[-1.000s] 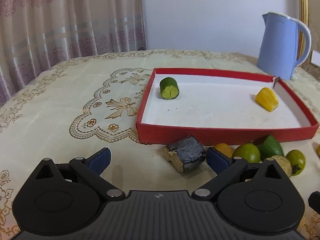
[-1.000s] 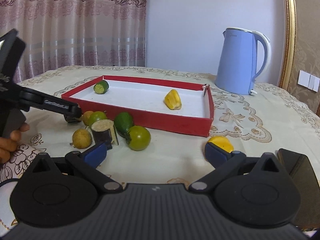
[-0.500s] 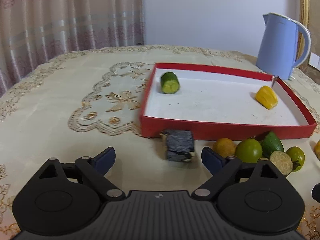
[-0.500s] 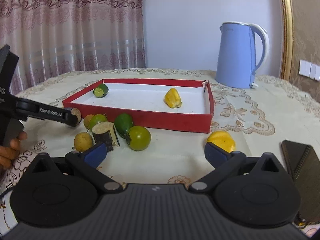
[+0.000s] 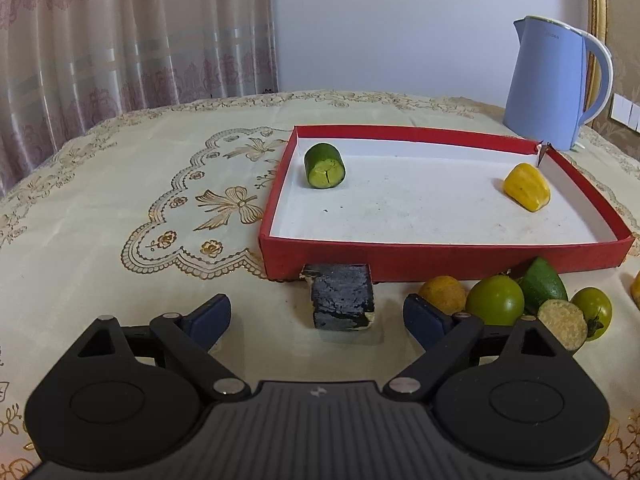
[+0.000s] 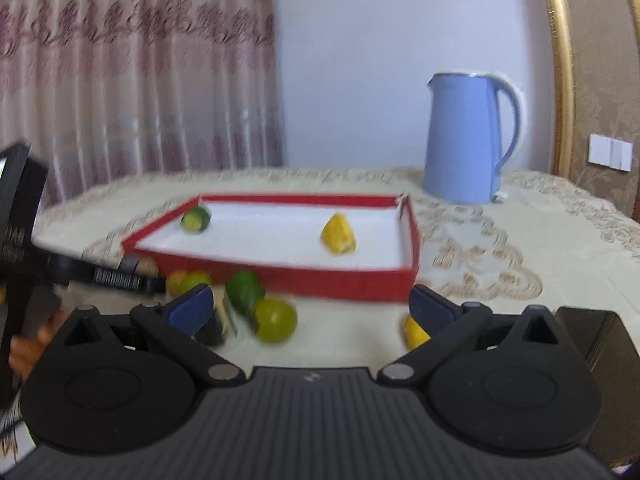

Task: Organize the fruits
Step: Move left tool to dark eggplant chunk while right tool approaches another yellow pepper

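Observation:
A red tray [image 5: 440,258] holds a green cucumber piece [image 5: 324,165] and a yellow fruit piece [image 5: 526,186]. A dark block piece [image 5: 343,300] lies on the cloth just before the tray's front wall. My left gripper [image 5: 317,316] is open, its fingers on either side of the block, not touching it. Round green and yellow fruits [image 5: 495,299] cluster to its right. In the blurred right wrist view my right gripper [image 6: 308,306] is open and empty above green fruits [image 6: 275,319]; a yellow fruit [image 6: 414,332] lies by its right finger. The tray [image 6: 340,284] lies beyond.
A blue kettle [image 5: 554,84] stands behind the tray's far right corner, also in the right wrist view [image 6: 468,140]. A dark flat object [image 6: 592,340] lies at the right. The left gripper's arm [image 6: 100,276] reaches in from the left. Curtains hang behind the table.
My left gripper has lined up so the dark block sits centred between its fingers. My right gripper has moved forward and lower toward the fruits; its view is now blurred.

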